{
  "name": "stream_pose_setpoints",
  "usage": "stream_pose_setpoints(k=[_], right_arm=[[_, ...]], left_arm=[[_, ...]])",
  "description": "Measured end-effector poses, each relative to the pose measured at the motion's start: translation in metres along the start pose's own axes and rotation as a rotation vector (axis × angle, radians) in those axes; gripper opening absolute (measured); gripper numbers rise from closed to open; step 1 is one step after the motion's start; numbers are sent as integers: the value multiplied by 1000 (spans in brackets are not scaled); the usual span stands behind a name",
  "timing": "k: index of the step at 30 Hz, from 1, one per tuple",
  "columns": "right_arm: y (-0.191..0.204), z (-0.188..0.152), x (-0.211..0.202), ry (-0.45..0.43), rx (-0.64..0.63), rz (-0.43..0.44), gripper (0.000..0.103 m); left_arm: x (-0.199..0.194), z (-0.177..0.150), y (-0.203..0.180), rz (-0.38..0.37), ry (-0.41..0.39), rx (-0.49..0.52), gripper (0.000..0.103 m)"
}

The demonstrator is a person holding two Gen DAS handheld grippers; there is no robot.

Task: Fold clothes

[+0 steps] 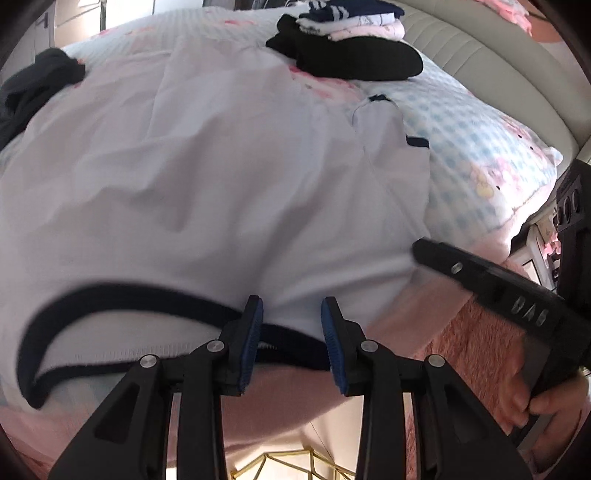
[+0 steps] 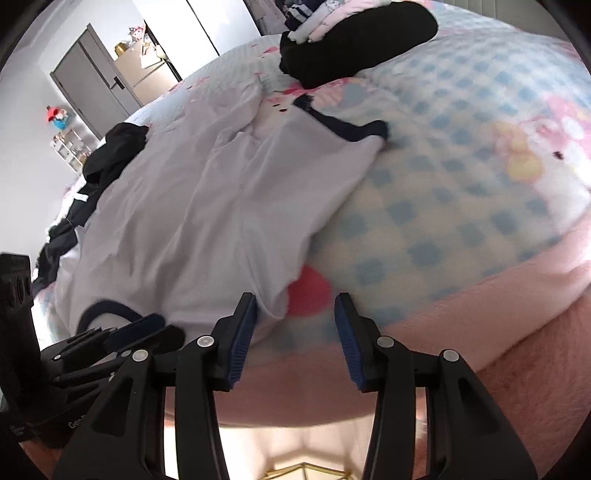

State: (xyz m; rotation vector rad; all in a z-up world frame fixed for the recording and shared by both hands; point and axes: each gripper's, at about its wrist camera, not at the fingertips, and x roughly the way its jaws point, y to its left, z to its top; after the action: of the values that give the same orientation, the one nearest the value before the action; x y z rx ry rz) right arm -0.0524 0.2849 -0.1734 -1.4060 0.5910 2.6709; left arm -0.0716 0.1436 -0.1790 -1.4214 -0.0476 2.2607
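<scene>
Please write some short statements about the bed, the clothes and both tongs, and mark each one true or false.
1. The white shirt lies spread on the bed. True.
2. The shirt's collar is red. False: it is dark navy.
3. The left tongs are clamped on a sock. False: they stand open at the shirt's collar.
4. A stack of folded clothes sits at the bed's far side. True.
5. The right tongs stand open near the shirt's edge. True.

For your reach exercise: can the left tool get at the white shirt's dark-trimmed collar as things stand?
Probably yes. The left tool stands open right at the dark collar of the white shirt, and nothing lies between them.
</scene>
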Motion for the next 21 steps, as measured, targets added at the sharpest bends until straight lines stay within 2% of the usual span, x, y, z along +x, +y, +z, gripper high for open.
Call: stream_pose_setpoints(k=[5,9,12,16,18,19,21], right_arm=[[-14,16,-20,-54,103,52,44],[-9,28,-18,-33,71,113,45],[10,33,12,40,-63,8,43],[-4,28,12,22,-39,-47,42],[-15,30,9,-3,-8,-143,30],[-20,31,9,-5,21,-124,28],[-25,34,3,-14,83,-54,30]], left_arm=[[-14,9,-4,-48,-64,-15,35],[-9,25,-17,-46,-83,32,35],[4,32,-19,-12,-50,39,35],[10,28,-15,-3,-24,32,35],[13,24,-10,-16,-15,27,35],[13,22,-8,-25,-12,19,35],[14,23,-6,-49,-20,-5,35]])
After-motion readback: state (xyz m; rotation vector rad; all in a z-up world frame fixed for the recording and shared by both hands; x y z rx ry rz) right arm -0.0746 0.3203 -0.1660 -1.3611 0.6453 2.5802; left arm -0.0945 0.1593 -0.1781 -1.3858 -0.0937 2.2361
